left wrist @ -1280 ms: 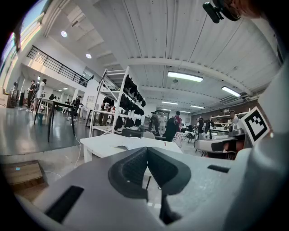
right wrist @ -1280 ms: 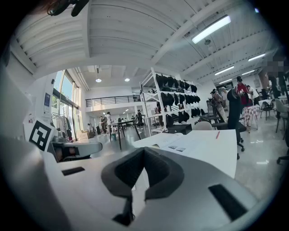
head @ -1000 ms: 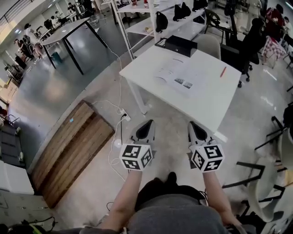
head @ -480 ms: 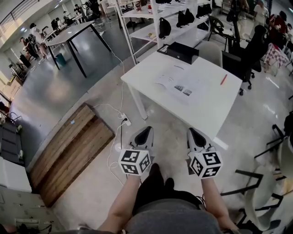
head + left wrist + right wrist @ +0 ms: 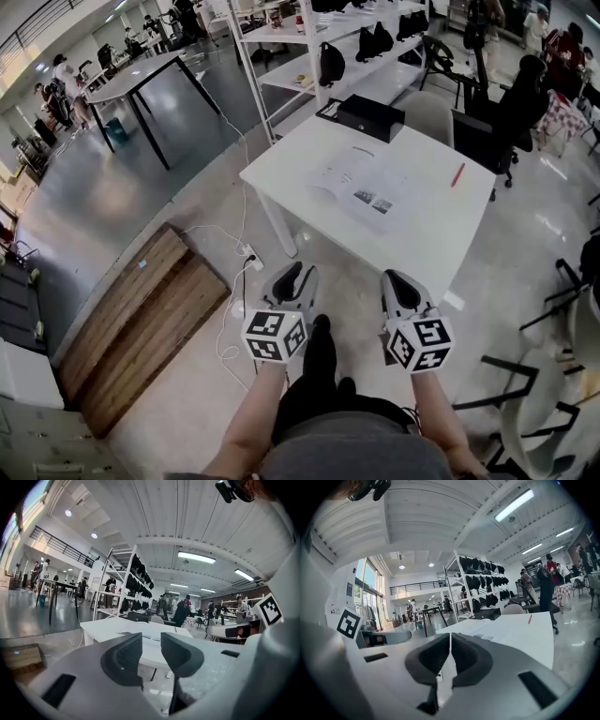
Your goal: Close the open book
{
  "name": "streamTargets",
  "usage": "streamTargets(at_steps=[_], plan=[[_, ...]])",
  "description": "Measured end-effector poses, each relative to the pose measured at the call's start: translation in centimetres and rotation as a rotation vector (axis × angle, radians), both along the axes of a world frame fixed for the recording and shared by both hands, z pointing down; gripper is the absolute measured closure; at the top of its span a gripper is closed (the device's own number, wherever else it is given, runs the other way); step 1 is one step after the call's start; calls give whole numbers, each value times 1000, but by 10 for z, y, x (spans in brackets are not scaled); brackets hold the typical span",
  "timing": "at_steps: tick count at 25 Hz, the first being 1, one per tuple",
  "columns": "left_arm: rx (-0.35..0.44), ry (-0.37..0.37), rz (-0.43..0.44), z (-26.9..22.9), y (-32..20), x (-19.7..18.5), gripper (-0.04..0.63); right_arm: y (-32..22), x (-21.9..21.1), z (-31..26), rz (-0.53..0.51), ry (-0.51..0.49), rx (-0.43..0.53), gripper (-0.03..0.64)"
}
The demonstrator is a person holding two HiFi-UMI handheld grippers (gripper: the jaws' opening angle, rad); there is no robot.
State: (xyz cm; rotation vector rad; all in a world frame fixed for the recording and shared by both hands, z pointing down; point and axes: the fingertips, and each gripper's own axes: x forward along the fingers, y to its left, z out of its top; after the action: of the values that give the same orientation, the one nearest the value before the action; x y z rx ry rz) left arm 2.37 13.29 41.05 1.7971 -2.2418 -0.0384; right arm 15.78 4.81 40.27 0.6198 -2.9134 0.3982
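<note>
**Operator:** Where is the book now?

**Spotter:** The open book (image 5: 361,186) lies flat on the white table (image 5: 441,234). It is at 12 o'clock from your two grippers and well apart from them. A red pen (image 5: 457,174) lies on the table at 3 o'clock of the book, not touching it.

**Operator:** And my claws?

**Spotter:** The jaws of your left gripper (image 5: 294,272) have just been opening. They stand spread, with nothing between them. The jaws of your right gripper (image 5: 401,279) are pressed together, with only a thin slit between them, and they pinch nothing. Both grippers hang over the floor, before the near edge of the table.

**Operator:** Do you see any containers?

**Spotter:** A black case (image 5: 372,112) stands at the far end of the table, at 12 o'clock of the book. I cannot tell what is in it. Behind it, a white rack (image 5: 281,75) holds black bags (image 5: 331,64) on its shelves. A teal bin (image 5: 115,122) stands beside the dark table (image 5: 141,73) at 10 o'clock, but it is too small for me to see inside.

**Operator:** What does one view show that the others do not?

**Spotter:** Only the head view shows the wooden platform (image 5: 141,319) at 9 o'clock of your left gripper. It also shows the power strip (image 5: 248,253) with its white cable, and your dark-clad leg (image 5: 319,375) between the grippers. Only the gripper views show the ceiling lamps (image 5: 196,557) and the balcony railing (image 5: 61,548). The left gripper view also catches the marker cube (image 5: 271,611) of your right gripper at 3 o'clock.
</note>
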Motion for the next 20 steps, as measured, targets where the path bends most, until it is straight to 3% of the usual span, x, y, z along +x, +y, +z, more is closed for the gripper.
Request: streamTargets(at_steps=[20], plan=[[-38,77,97,26,-130,-140,434,-114,-120,16,127,59,-51,614]])
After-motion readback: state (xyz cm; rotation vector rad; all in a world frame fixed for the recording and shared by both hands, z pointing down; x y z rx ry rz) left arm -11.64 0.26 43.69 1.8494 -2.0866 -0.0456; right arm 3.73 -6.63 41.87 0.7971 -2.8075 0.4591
